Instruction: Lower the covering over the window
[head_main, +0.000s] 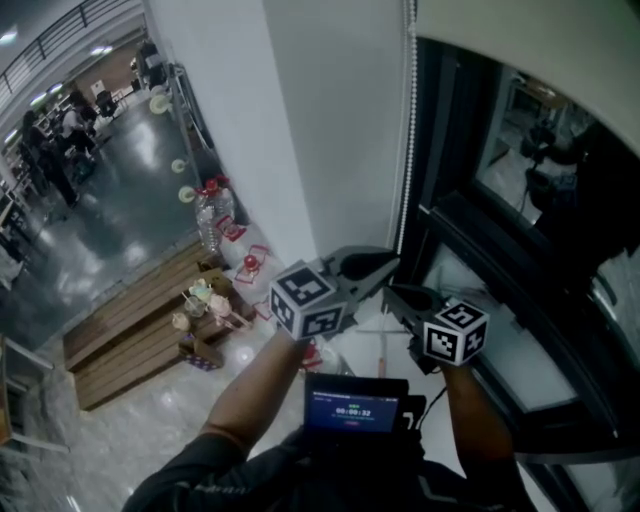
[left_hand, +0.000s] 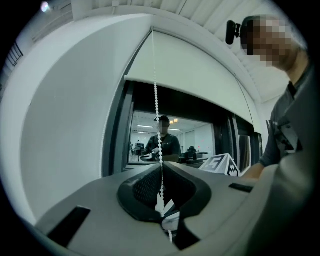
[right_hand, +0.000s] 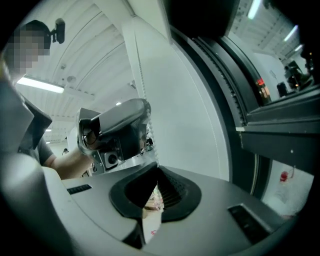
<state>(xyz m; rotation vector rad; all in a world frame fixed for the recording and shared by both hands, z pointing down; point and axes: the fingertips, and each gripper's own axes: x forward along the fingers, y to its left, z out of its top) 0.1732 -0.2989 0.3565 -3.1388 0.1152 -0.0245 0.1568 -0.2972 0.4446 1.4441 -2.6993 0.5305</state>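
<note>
A cream roller blind (head_main: 530, 40) is rolled partway down over the dark window (head_main: 520, 250). Its white bead chain (head_main: 408, 130) hangs along the window's left edge. My left gripper (head_main: 392, 262) is shut on that chain. In the left gripper view the bead chain (left_hand: 156, 100) drops from the blind (left_hand: 200, 70) straight between the left gripper's (left_hand: 161, 170) closed jaws. My right gripper (head_main: 392, 293) sits just under the left one, jaws together. In the right gripper view the bead chain (right_hand: 141, 80) runs past the left gripper (right_hand: 117, 132) into the right gripper's (right_hand: 156, 167) tips.
A white wall (head_main: 330, 120) stands left of the window. Far below lie wooden steps (head_main: 140, 320), water bottles (head_main: 210, 215) and small objects. People (head_main: 45, 150) stand at the far left. A screen device (head_main: 355, 405) hangs at my chest. A person's reflection (left_hand: 162, 140) shows in the glass.
</note>
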